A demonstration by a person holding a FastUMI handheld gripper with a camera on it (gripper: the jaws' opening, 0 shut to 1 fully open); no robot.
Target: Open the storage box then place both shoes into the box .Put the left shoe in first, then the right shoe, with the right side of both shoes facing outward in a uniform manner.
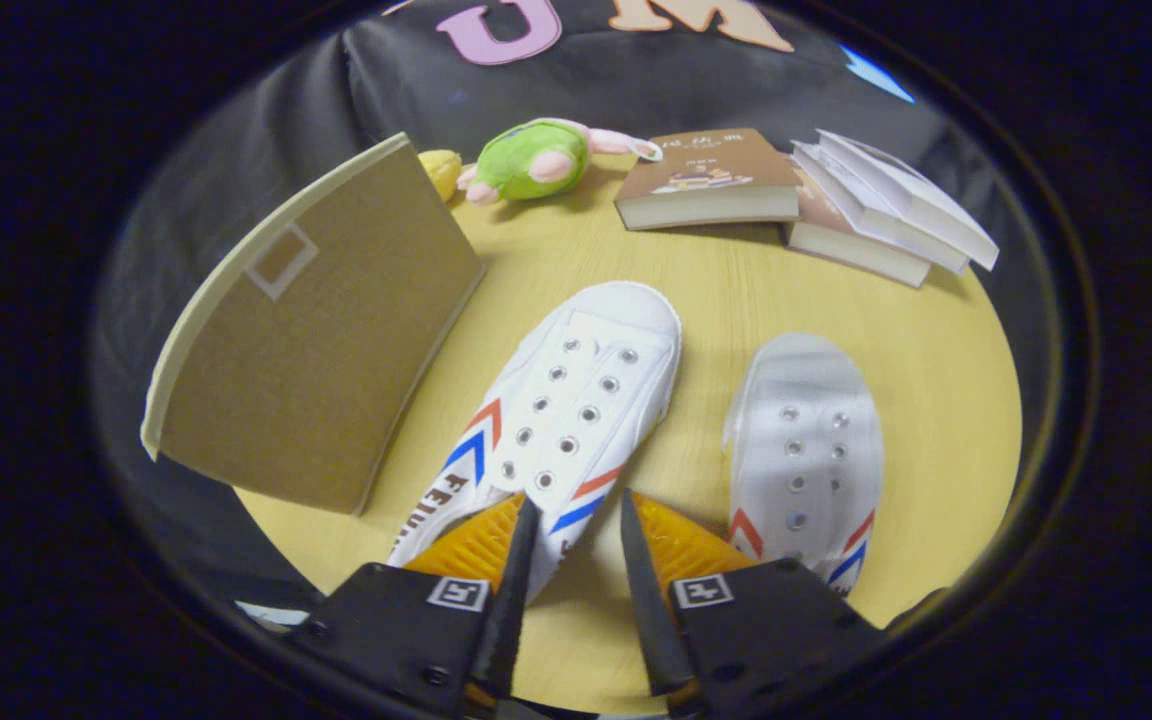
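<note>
We are holding our gripper (576, 520) over the yellow table (936, 370), its fingers standing a little apart. The side wall of the nearer white shoe (561, 420) is running down into the gap between them, though we cannot tell whether either finger is pressing on it. This shoe is tilting away from us toward the box, its toe pointing ahead, red and blue chevrons showing on its side. Just beside it, on the other side, the second white shoe (806, 450) is lying flat on the table, apart from the fingers. The tan storage box (316, 350) is standing beside the nearer shoe's toe, its lid looking closed. Beyond the shoes we are seeing a green plush toy (531, 160), a brown book (706, 180) and a stack of books (886, 215) near the booth wall.
</note>
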